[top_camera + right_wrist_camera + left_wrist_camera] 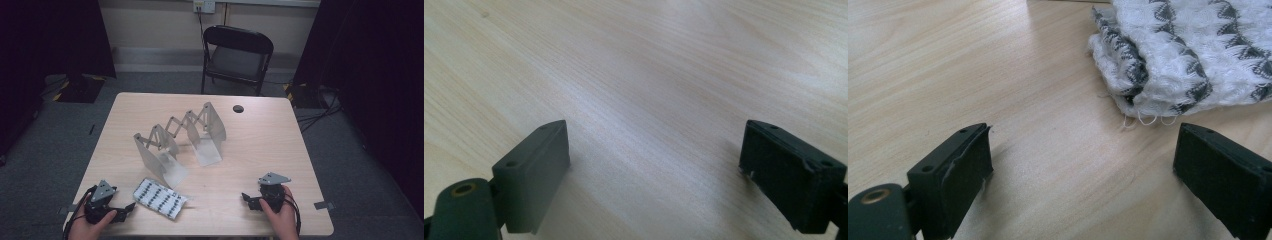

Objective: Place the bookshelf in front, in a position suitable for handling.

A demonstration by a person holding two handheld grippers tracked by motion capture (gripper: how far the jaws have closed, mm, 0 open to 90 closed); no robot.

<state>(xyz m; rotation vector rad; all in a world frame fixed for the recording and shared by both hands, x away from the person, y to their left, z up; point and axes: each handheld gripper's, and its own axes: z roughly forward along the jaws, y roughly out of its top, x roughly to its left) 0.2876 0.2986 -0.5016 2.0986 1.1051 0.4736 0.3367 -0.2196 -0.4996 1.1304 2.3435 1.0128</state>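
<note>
A folded white cloth with a grey zigzag pattern lies near the table's front edge, left of centre. My left gripper rests on the table just left of it, held by a hand, jaws wide open with nothing between them. In the left gripper view the cloth lies just beyond the open jaws, up and to the right, untouched. My right gripper rests at the front right in the other hand, pointing left. Its jaws stand wide open over bare wood in the right gripper view.
A grey metal folding rack with scissor links stands spread out in the middle of the wooden table. A dark round hole sits near the far edge. A black folding chair stands beyond the table.
</note>
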